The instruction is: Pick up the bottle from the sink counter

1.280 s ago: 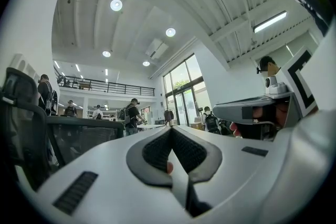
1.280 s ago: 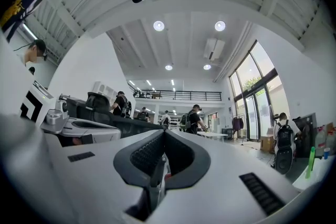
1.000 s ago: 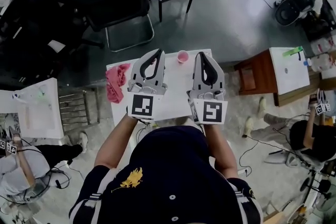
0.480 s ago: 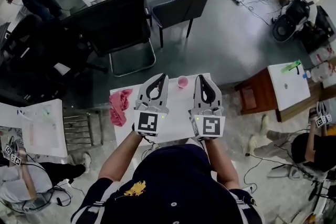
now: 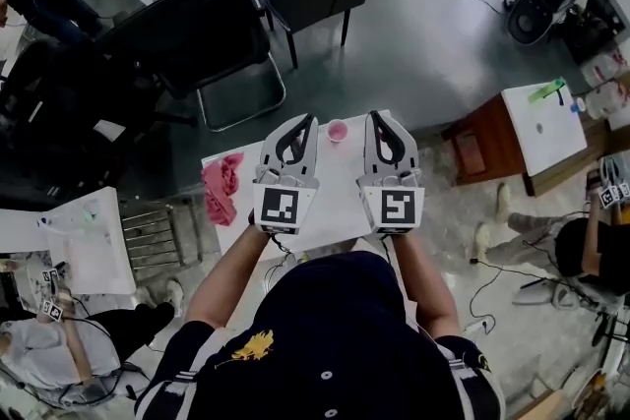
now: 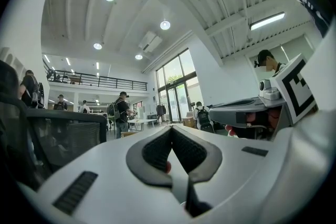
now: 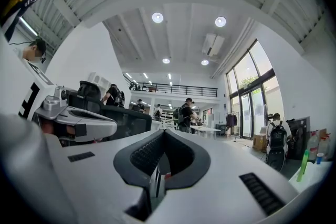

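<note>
Observed: a white surface (image 5: 335, 182) stands directly in front of the person, and both grippers are held level above it, side by side and apart.

Left gripper (image 5: 307, 119): over the left half of the surface. In the left gripper view its jaws meet at the tips, leaving only the loop-shaped opening behind them. Nothing is held. The marker cube (image 5: 283, 207) sits at the near edge of the surface.

Right gripper (image 5: 375, 115): over the right half of the surface. In the right gripper view its jaws are likewise closed tip to tip with nothing clamped. Its marker cube (image 5: 398, 209) is also at the near edge of the surface.

Task item: a small pink round object (image 5: 338, 130) stands at the far edge of the surface, between the two gripper tips and touching neither. It is too small to confirm as the bottle, and no other candidate shows on the surface.

Other items: a pink cloth (image 5: 221, 187) lies bunched on the left edge of the surface and partly hangs over it. A black chair (image 5: 197, 34) stands on the floor beyond the far-left corner of the surface. A brown wooden stand (image 5: 477, 143) stands to the right of the surface, well apart.
</note>
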The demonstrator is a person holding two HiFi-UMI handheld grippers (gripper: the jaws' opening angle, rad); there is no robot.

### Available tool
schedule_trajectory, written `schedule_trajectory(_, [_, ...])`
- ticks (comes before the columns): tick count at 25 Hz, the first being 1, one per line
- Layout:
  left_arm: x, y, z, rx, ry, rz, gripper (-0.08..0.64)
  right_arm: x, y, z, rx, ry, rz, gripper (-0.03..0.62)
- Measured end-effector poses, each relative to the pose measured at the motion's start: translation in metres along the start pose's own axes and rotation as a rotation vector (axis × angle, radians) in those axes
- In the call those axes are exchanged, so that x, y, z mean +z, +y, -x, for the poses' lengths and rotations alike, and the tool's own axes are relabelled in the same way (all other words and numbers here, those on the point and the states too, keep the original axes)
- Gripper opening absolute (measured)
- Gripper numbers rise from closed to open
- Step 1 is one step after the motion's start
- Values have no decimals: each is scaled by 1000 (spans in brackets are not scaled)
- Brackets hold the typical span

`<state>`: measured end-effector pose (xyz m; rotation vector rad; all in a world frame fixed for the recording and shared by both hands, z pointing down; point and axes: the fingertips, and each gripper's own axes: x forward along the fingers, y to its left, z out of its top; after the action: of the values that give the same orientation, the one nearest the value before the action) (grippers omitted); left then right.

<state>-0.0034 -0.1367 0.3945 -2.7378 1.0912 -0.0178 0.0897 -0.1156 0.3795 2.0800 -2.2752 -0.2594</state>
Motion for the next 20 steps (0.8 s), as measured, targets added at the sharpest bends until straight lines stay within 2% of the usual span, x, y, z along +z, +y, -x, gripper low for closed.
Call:
schedule_trajectory(5, [-13, -7, -6, -4, 25, -11, 18, -10, -11, 1, -18, 5, -10, 26])
schedule_trajectory(8, [-22, -10, -11, -15, 52, -15, 18, -26, -17, 2, -30, 51, -26, 26])
schedule_trajectory(13, [-33, -17, -14, -27, 54, 25, 18, -47, -22, 5, -38, 95, -33, 26])
schedule_trajectory(17, [-41, -26, -19, -49, 73, -4, 18, -62, -26, 6, -47, 123, -45, 26])
schedule_trajectory(20, [-47, -35, -24, -63, 82, 4, 18, -74, -34, 8, -64, 144, -43, 26])
